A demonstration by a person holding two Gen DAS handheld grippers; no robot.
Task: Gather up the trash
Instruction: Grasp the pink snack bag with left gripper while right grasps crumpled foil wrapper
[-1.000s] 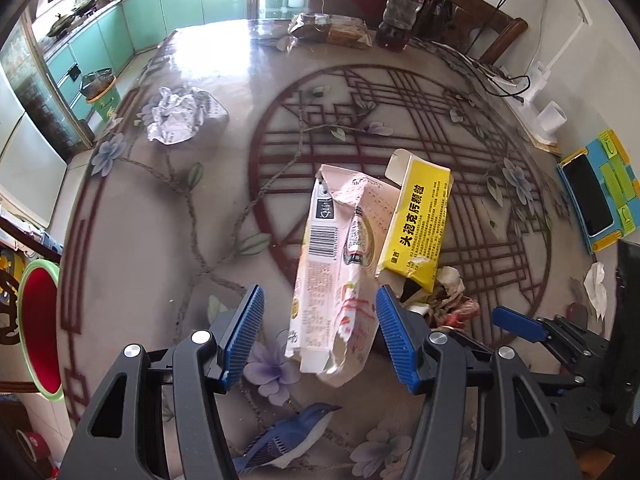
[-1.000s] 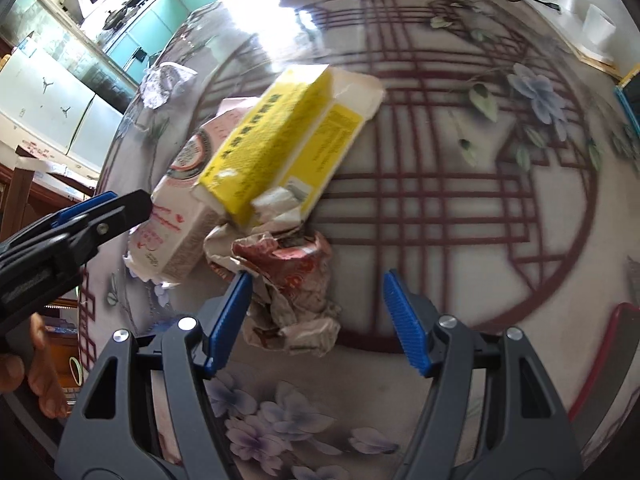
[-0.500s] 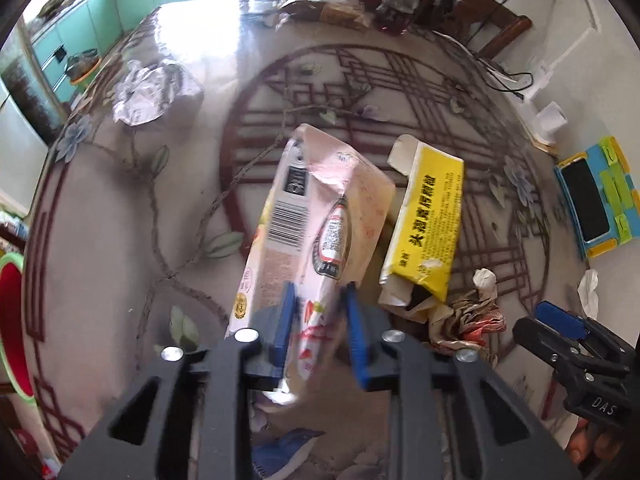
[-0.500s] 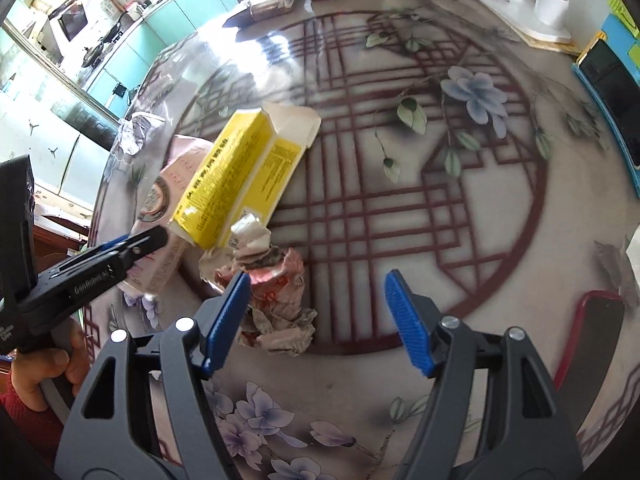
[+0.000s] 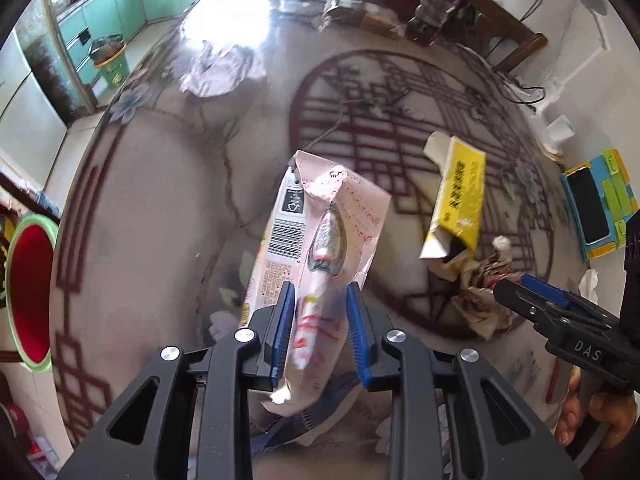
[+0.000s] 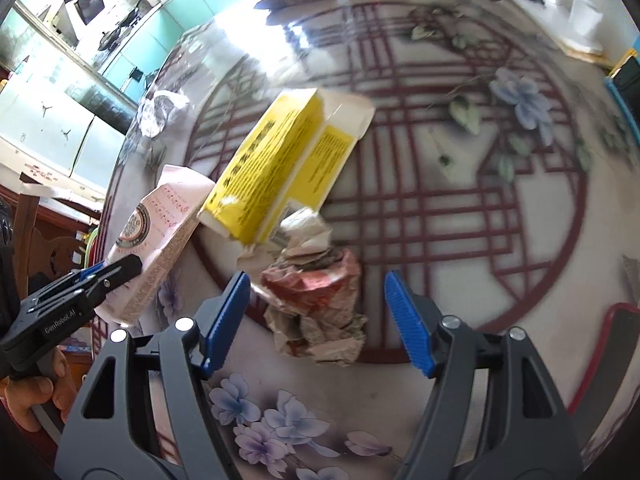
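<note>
Here, both grippers work the litter.
Left gripper (image 5: 319, 330) pinches the pink wrapper (image 5: 320, 240), jaws easing apart; right gripper (image 6: 316, 320), closing, straddles crumpled paper (image 6: 316, 304) at twelve o'clock.

A glossy flower-patterned table (image 6: 460, 240) carries a crumpled wrapper (image 6: 316, 300) between the right gripper's (image 6: 316, 320) fingers, a yellow box (image 6: 276, 160) just beyond it.

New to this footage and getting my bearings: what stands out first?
A pink packet sticks up between the left tongs, whose jaws are opening. A yellow box lies mid-table with its flaps open. Just in front of it, a crumpled wrapper sits between the right tongs, which are closing.
</note>
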